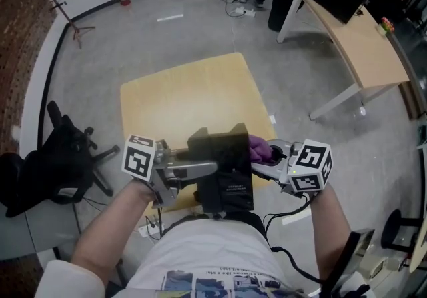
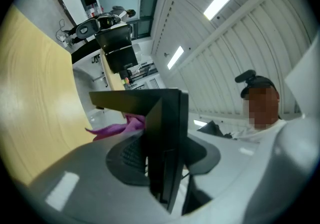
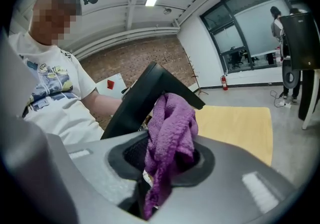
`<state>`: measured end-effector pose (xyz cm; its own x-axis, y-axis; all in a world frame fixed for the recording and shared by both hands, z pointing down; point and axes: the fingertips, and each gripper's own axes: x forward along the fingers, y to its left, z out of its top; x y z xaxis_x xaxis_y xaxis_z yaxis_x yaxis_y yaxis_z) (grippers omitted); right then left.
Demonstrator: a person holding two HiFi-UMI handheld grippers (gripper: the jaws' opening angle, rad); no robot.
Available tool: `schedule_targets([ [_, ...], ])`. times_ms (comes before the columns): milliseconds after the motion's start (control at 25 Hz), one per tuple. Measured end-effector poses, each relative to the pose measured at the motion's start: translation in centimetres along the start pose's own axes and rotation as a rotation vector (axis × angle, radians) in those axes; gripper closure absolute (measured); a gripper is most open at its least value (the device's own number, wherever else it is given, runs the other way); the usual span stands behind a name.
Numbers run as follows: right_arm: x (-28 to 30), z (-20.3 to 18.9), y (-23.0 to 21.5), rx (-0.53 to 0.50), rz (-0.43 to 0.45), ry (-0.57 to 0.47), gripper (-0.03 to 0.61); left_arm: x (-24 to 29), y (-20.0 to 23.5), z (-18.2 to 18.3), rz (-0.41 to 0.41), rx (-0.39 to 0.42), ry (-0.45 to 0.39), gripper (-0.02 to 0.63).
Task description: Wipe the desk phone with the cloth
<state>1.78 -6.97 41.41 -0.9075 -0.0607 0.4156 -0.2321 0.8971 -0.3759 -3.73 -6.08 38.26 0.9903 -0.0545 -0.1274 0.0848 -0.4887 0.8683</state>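
My left hand-held gripper (image 1: 208, 169) is clamped on the black desk phone (image 1: 223, 163), lifted over the table's (image 1: 187, 97) near edge, long axis near-to-far. My right hand-held gripper (image 3: 165, 168) pinches the purple cloth (image 3: 170, 133) against the phone's right side.

The desk phone (image 1: 223, 167) is over the near edge of the counter (image 1: 187, 100), between the left tool (image 1: 195, 169) on its left and the right tool (image 1: 268, 155) on its right. The cloth (image 1: 260, 149) lies between the right tool and the phone. An office chair (image 1: 63, 150) stands on the floor (image 1: 200, 23) left of the counter, and a second desk (image 1: 363, 43) is far right.
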Motion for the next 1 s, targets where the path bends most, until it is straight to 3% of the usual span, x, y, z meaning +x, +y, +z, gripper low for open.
schedule_targets([
  [280,0.2,-3.9,1.6,0.028,0.011,0.083,0.474,-0.7,0.6,1.5,0.045,-0.007,-0.052,0.434],
  [720,-2.1,-9.0,4.0,0.12,-0.096,0.1,0.474,-0.9,1.7,2.4,0.065,-0.03,-0.116,0.434],
  [840,-3.4,-8.7,3.3,0.101,-0.187,0.103,0.474,-1.0,2.3,2.1,0.088,-0.016,-0.095,0.433],
  [1000,-5.4,-4.7,2.4,0.017,-0.275,0.055,0.474,-0.7,2.9,1.4,0.109,-0.016,-0.072,0.433],
])
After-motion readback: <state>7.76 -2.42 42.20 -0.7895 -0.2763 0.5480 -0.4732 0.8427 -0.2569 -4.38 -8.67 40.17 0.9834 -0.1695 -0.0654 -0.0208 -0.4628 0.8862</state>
